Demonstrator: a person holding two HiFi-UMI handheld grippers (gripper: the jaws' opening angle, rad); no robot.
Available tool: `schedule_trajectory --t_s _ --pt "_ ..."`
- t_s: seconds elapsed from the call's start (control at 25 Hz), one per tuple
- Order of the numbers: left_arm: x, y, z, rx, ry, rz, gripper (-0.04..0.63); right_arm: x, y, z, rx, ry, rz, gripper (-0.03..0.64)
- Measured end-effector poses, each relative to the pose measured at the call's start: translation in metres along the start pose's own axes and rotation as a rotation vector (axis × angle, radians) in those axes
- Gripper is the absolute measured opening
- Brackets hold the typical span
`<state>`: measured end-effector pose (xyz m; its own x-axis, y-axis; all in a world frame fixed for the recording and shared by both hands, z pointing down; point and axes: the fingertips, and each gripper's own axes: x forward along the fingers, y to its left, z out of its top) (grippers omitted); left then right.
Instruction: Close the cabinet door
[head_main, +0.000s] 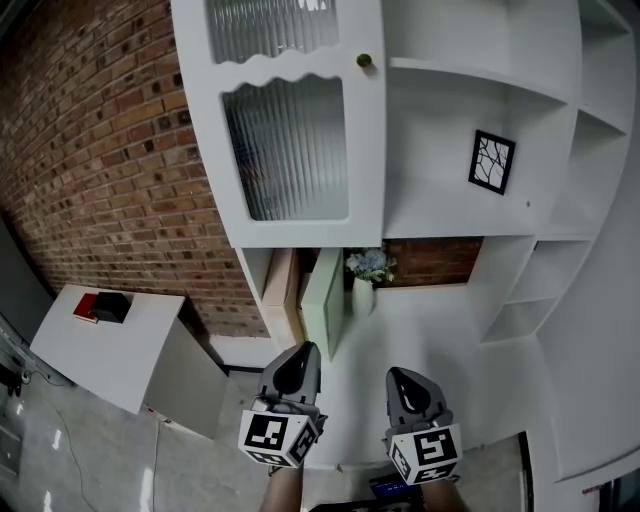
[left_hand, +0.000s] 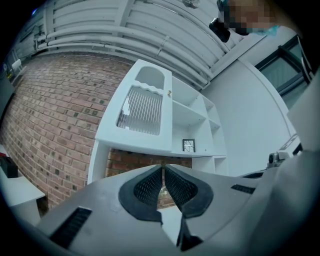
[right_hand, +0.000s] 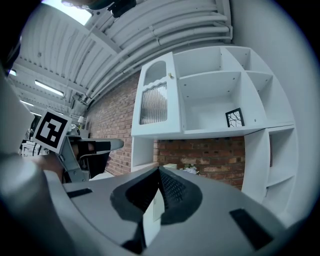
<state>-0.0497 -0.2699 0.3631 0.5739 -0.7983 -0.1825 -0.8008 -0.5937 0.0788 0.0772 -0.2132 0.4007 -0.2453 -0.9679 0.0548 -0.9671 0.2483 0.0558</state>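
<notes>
Head view: cabinet door (head_main: 300, 130) beside shelves (head_main: 470, 95)

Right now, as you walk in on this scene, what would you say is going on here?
A person holds the left gripper and the right gripper low in front of a white cabinet. Both have their jaws together, are empty and touch nothing. The ribbed-glass cabinet door, with its brass knob, looks shut or nearly so.

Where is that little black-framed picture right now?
The black-framed picture stands on an open white shelf at the head view's upper right, to the right of the ribbed-glass cabinet door and above the vase of flowers.
</notes>
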Motion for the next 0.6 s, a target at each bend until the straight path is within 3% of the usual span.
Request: schedule_trajectory --t_s 0.6 --pt "0.0011 -0.0101 -0.0047 0.011 0.014 -0.010 0.026 0.0007 -0.0046 -0.0021 -0.003 0.018 -0.002 0.000"
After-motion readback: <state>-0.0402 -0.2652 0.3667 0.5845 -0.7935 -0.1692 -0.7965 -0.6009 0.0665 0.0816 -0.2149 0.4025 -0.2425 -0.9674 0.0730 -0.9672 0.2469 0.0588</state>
